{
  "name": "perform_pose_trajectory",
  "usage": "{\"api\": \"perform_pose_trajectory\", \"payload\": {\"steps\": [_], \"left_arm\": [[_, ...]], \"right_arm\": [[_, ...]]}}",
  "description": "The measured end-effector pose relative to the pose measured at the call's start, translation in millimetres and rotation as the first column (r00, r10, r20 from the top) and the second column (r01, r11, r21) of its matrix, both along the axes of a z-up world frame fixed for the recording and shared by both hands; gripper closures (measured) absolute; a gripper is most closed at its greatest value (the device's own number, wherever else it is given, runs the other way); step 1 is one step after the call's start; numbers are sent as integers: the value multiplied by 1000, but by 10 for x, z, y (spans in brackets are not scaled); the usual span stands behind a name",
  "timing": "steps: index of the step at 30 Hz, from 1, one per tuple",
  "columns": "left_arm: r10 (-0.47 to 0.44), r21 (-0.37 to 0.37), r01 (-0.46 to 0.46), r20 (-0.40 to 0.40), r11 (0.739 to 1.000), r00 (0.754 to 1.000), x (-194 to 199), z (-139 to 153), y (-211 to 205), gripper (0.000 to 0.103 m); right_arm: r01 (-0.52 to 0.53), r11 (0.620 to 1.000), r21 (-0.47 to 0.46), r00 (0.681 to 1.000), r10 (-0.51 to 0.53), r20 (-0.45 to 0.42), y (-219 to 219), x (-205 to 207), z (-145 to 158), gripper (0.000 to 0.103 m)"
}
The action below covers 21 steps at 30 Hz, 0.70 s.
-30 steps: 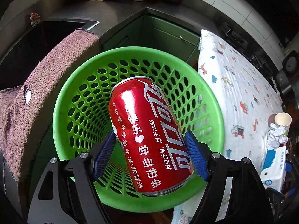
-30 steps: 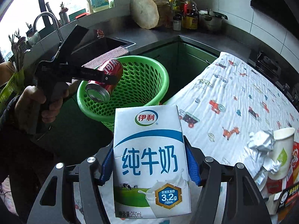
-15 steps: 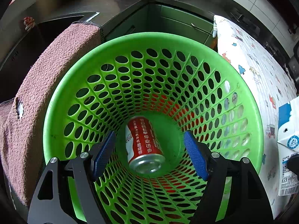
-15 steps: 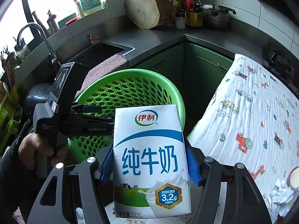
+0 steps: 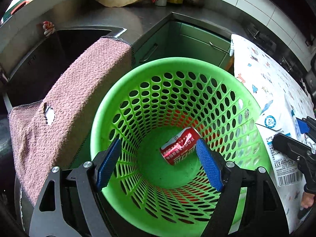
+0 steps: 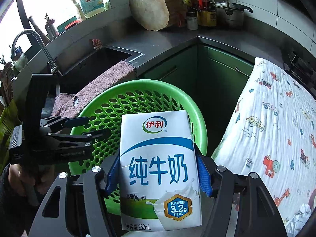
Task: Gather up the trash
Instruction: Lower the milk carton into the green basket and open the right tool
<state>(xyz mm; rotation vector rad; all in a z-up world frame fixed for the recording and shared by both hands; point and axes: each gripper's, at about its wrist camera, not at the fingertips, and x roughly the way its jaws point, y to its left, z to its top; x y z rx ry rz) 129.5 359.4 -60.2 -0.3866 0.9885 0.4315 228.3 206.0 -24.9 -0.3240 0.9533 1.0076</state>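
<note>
A green perforated basket [image 5: 138, 83] stands below my left gripper [image 5: 158, 158], which is open and empty above its near rim. A red cola can [image 5: 177, 148] lies on its side on the basket's bottom. My right gripper [image 6: 159, 169] is shut on a white and blue milk carton [image 6: 158, 158], held upright just in front of the basket [image 6: 177, 96]. The carton [image 5: 276, 138] and right gripper [image 5: 296, 148] also show at the right edge of the left wrist view. The left gripper [image 6: 94, 126] shows open over the basket in the right wrist view.
A brown towel [image 5: 69, 102] hangs over the sink edge left of the basket. A sink [image 6: 94, 61] and faucet [image 6: 29, 39] are at the left. A table with a printed cloth [image 6: 276, 128] is on the right, with crumpled paper [image 6: 300, 215] on it. Green cabinets [image 6: 217, 69] stand behind.
The left gripper opened and the can dropped into the basket, then rolled to the right on the bottom. The right gripper has carried the carton closer to the basket.
</note>
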Motion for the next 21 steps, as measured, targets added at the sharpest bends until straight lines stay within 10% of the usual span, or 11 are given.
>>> {"api": "perform_pose_trajectory", "payload": {"steps": [21], "left_arm": [[23,51,-27,76,998,997,-327,403,-110,17]], "right_arm": [[19,998,62,999,-22,48,-268,-180,267,19]]}}
